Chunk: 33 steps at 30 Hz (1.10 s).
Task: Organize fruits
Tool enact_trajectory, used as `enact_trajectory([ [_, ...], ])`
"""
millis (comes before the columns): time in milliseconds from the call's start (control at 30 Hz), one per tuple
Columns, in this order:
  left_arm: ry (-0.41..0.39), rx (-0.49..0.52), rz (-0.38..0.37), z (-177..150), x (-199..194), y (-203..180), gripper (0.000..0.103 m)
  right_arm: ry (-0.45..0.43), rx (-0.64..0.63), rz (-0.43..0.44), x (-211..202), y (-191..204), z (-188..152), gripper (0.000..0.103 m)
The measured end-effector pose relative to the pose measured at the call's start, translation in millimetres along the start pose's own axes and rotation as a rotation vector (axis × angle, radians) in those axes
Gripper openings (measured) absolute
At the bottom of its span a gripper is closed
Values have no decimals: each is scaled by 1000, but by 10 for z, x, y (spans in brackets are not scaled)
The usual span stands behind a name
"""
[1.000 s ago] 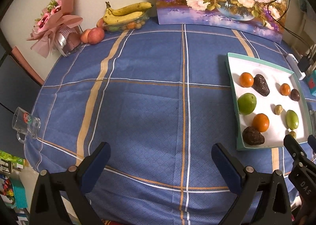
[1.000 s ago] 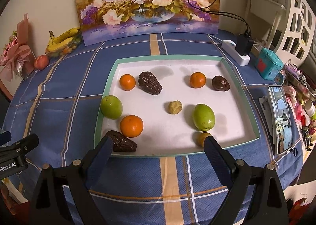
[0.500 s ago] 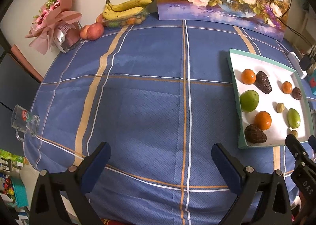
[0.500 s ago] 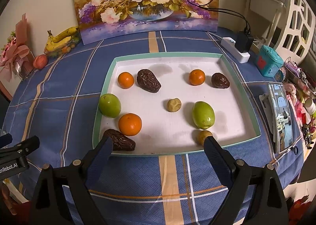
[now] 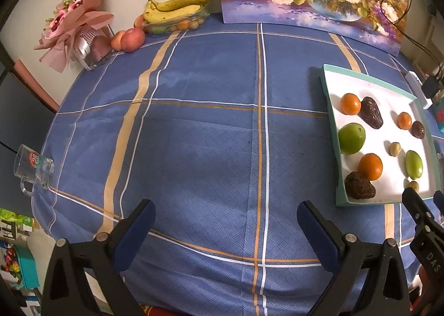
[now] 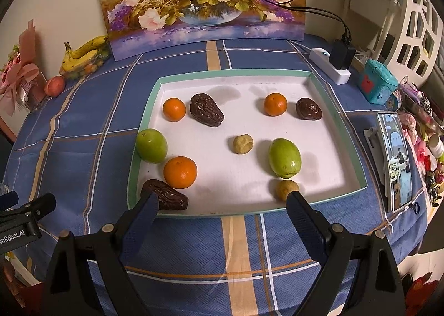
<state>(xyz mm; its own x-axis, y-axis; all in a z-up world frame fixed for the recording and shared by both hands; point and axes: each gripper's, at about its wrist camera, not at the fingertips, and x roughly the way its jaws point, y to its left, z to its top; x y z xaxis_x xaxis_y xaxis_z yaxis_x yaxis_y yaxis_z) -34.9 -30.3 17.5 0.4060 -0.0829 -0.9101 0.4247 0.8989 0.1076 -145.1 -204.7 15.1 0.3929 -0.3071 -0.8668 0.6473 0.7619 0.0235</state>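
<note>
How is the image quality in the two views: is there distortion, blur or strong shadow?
Left wrist view: strong fisheye bending, the tablecloth lines curve, corners go black, focus sharp. Right wrist view: same bending, the tray edges bow, the green fruit casts a soft shadow to its right, no motion blur.

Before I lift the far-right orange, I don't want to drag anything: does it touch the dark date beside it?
Apart. The right wrist view shows white tray between the orange and the dark date.
</note>
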Motion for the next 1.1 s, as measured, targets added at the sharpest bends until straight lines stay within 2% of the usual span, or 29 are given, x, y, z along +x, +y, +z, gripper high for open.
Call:
enact_trajectory([
  [1100,16,-16,9,-13,39,34,103,18,9,-9,49,-6,-30,94],
])
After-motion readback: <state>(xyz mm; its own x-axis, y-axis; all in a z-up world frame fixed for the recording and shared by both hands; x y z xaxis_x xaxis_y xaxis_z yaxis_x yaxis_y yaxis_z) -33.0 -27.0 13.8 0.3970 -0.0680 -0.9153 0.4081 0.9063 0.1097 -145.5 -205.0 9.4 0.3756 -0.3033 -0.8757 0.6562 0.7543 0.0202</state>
